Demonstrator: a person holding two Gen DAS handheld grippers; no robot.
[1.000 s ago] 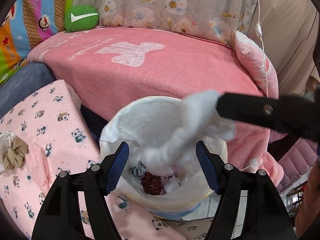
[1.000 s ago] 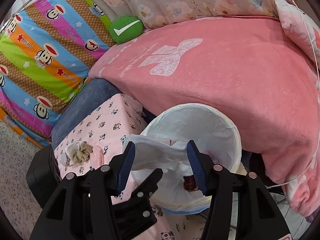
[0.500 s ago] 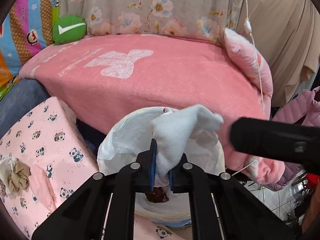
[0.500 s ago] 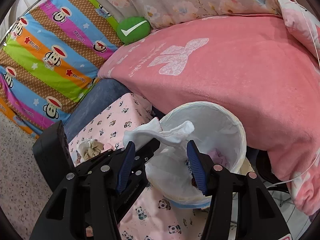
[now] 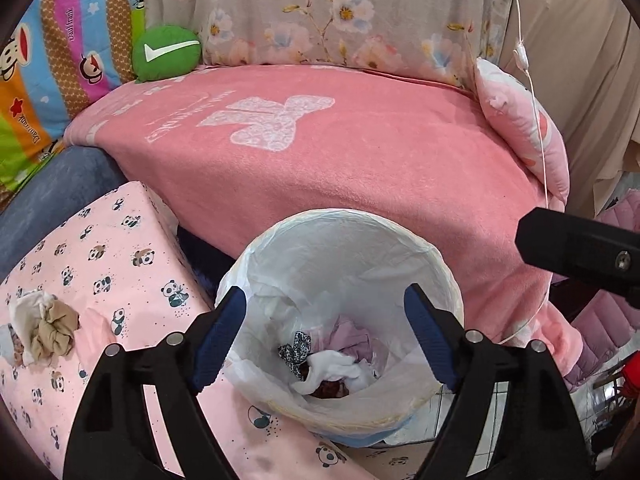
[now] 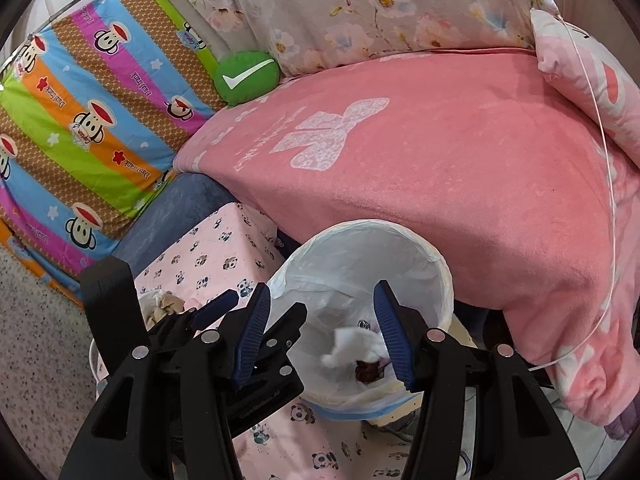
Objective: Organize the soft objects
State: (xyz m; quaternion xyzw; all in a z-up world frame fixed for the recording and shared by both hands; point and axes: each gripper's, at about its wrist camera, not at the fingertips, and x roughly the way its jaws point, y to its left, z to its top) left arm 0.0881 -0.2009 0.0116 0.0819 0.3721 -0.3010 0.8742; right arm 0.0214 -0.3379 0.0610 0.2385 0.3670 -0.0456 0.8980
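Panda-print pink bedding lies nearest, carrying a crumpled beige-and-white cloth pile near its left edge. Both the left hand-held gripper and right hand-held gripper gape wide, empty, above the lined white bin, where a white sock rests. Beyond its rim spreads a pink blanket.

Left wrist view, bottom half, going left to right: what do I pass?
Crumpled beige and white cloths on the panda sheet → white lined bin → black tip of the right claw.
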